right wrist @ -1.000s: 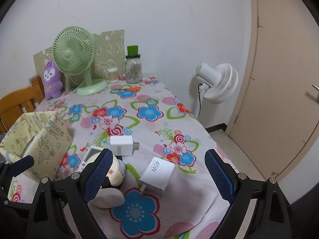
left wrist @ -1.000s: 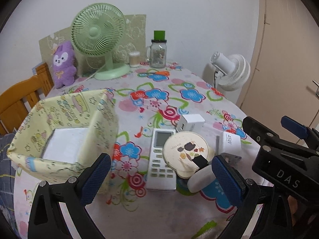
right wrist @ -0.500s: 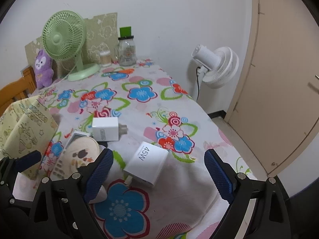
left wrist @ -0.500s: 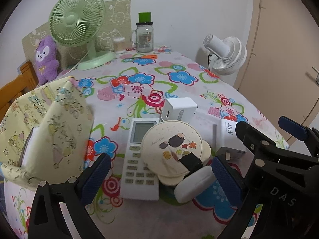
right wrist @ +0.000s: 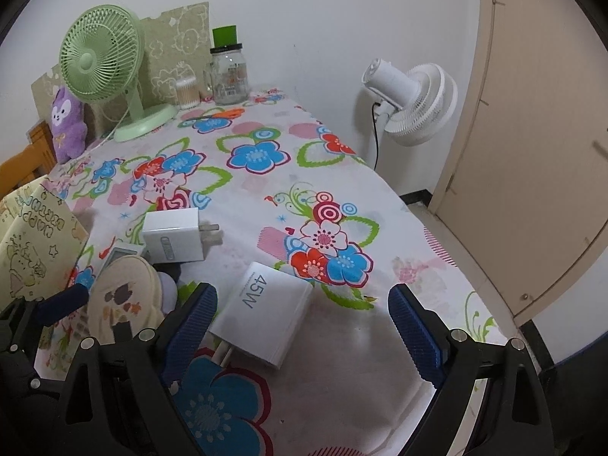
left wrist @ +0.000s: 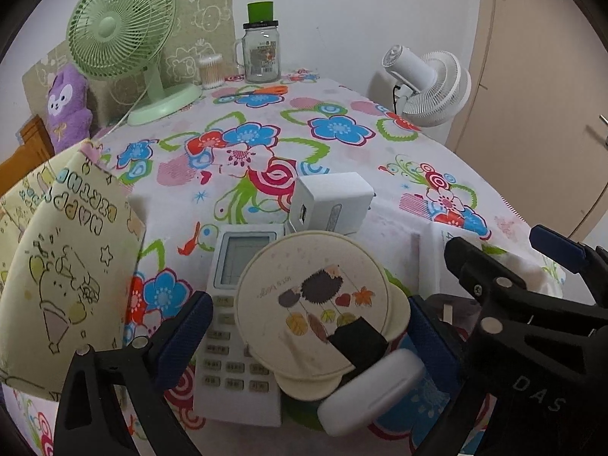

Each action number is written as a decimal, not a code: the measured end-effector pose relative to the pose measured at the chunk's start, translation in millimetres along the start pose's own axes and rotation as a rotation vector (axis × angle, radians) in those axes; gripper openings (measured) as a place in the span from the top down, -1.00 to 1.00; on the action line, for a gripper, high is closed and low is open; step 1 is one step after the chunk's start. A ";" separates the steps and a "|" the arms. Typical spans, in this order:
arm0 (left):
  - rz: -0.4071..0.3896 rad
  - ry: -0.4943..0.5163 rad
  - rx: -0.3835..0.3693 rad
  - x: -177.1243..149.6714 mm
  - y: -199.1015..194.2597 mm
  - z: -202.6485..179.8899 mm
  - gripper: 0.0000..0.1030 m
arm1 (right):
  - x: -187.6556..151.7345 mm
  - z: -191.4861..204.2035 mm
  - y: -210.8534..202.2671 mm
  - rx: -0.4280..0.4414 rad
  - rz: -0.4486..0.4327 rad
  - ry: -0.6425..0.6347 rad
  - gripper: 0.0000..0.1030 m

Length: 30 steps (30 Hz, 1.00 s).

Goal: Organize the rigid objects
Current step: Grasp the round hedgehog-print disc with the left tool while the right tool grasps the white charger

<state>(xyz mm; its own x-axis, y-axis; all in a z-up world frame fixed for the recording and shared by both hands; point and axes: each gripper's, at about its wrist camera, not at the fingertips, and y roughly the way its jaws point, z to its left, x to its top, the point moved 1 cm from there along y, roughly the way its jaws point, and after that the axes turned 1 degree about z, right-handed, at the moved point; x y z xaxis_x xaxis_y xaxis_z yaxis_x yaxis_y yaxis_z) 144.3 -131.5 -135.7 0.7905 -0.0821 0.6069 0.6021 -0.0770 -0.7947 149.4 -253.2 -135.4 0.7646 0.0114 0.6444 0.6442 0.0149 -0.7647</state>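
Box (left wrist: 57,266) at far left, open mouth turned up, likely the bin for the loose items. Left gripper (left wrist: 307,336) spread wide over the mirror (left wrist: 311,304) stacked on the remote (left wrist: 235,323), touching neither, seemingly lined up for a grab. Right gripper (right wrist: 302,326) likewise wide open and empty, framing the 45W charger (right wrist: 262,315) flat on the cloth (right wrist: 342,174), small plug (right wrist: 173,235) just behind.
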 end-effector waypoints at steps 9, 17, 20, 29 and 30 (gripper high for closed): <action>-0.019 0.039 0.004 -0.1 -2.6 -1.9 -0.66 | 3.4 4.6 19.5 0.008 0.044 0.014 -0.81; -0.014 0.069 0.003 -2.0 -1.9 -5.1 -0.70 | 1.4 9.1 33.1 0.058 0.106 0.054 -0.36; -0.011 0.087 0.006 -2.6 -0.3 -8.0 -0.75 | -0.5 14.8 35.4 0.074 0.116 0.058 -0.22; 0.009 0.035 -0.082 5.3 1.1 0.2 -0.88 | 3.0 8.8 30.0 0.081 0.102 0.099 -0.01; 0.009 0.028 -0.084 6.5 1.0 1.2 -0.85 | 4.2 7.0 27.8 0.073 0.093 0.105 -0.01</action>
<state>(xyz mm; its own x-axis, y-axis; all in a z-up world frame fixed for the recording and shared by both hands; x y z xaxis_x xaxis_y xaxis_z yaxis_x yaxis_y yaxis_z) 150.2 -130.8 -132.5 0.7918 -0.1113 0.6006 0.5822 -0.1596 -0.7972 170.4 -245.7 -153.9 0.8210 -0.0882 0.5641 0.5706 0.0912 -0.8161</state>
